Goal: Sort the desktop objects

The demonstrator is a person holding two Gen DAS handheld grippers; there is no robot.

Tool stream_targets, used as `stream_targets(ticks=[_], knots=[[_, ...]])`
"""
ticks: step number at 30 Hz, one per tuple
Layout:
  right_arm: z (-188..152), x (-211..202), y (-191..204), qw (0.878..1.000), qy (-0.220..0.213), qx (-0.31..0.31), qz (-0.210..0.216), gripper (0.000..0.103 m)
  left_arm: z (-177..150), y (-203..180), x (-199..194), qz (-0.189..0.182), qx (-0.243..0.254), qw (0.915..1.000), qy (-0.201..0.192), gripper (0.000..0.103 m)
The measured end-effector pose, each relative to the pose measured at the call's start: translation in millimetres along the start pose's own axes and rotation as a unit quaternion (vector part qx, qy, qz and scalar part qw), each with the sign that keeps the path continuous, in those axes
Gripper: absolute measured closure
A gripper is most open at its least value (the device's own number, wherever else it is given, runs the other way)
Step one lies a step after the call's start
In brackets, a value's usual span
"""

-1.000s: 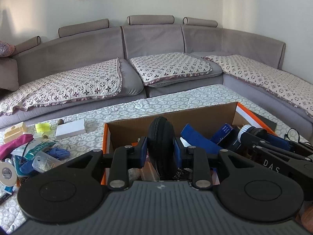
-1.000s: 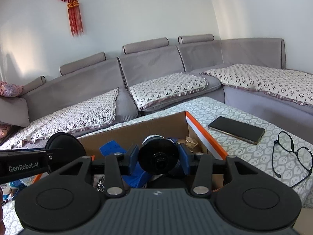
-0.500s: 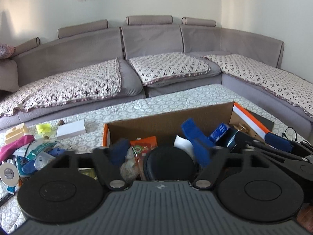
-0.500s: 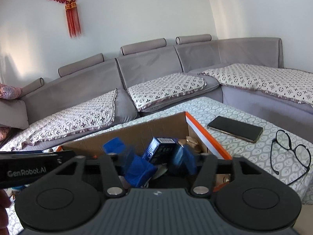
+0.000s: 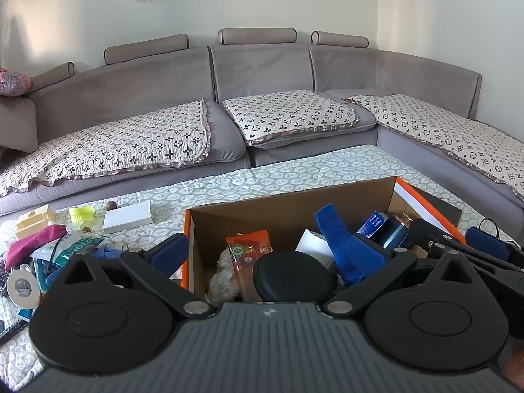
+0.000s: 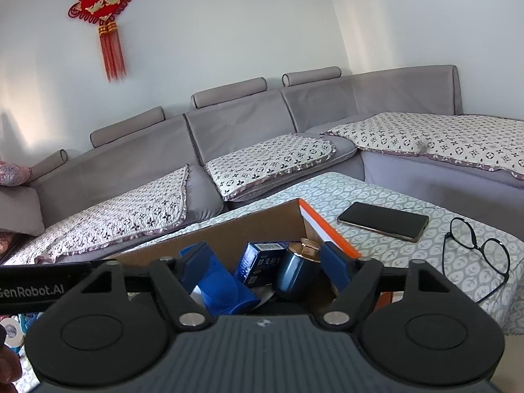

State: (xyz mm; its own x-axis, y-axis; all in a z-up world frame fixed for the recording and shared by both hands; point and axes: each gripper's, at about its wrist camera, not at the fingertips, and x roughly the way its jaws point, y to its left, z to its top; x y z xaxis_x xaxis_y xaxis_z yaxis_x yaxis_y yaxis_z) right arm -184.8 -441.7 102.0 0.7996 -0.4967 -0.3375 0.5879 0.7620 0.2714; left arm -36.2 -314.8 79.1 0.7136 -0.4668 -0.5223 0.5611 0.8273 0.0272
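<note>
The left gripper [image 5: 273, 250] is being held over the cardboard box [image 5: 288, 203], its fingers [image 5: 170, 250] being spread to their widest and nothing being gripped; the round black case [image 5: 294, 280] is lying loose in the box below them, beside an orange packet [image 5: 250, 249]. The right gripper [image 6: 262, 263] is likewise being opened over the same box, with nothing being pressed between its fingers [image 6: 334, 263]; a dark blue bottle [image 6: 294, 270] and a blue carton [image 6: 258, 262] are being seen in the box beneath. Only the left view is showing the unsorted clutter: a tape roll [image 5: 23, 286], a white box [image 5: 127, 221], a yellow brush [image 5: 81, 213]. Only the right view is showing a phone [image 6: 383, 221], glasses [image 6: 475, 255] and a red wall ornament [image 6: 104, 3]. The tabletop [image 5: 294, 170] is being covered by a leaf-patterned cloth; a grey sofa [image 5: 262, 75] is being seen behind.
</note>
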Motion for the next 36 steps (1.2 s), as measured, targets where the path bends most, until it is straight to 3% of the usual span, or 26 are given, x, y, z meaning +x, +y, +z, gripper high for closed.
stream_targets(ticks=[2, 5, 8, 26, 36], knots=[[0, -1, -2, 1.0, -0.006, 0.004, -0.009, 0.011, 1, 0, -2, 0.0, 0.0, 1.0, -0.002, 0.0], [0, -2, -7, 1.0, -0.003, 0.016, -0.004, 0.008, 1, 1, -3, -0.003, 0.0, 1.0, -0.004, 0.0], [0, -1, -9, 1.0, 0.0, 0.023, -0.012, 0.0, 2, 1, -4, -0.004, -0.001, 1.0, -0.003, 0.0], [0, -20, -6, 0.999, -0.015, 0.0, -0.049, 0.0, 2, -2, -13, 0.003, 0.007, 0.9999, 0.007, 0.0], [-4, -31, -6, 0.998, -0.014, -0.005, -0.06, 0.0, 1, -5, -24, 0.019, 0.016, 0.9996, -0.017, 0.0]])
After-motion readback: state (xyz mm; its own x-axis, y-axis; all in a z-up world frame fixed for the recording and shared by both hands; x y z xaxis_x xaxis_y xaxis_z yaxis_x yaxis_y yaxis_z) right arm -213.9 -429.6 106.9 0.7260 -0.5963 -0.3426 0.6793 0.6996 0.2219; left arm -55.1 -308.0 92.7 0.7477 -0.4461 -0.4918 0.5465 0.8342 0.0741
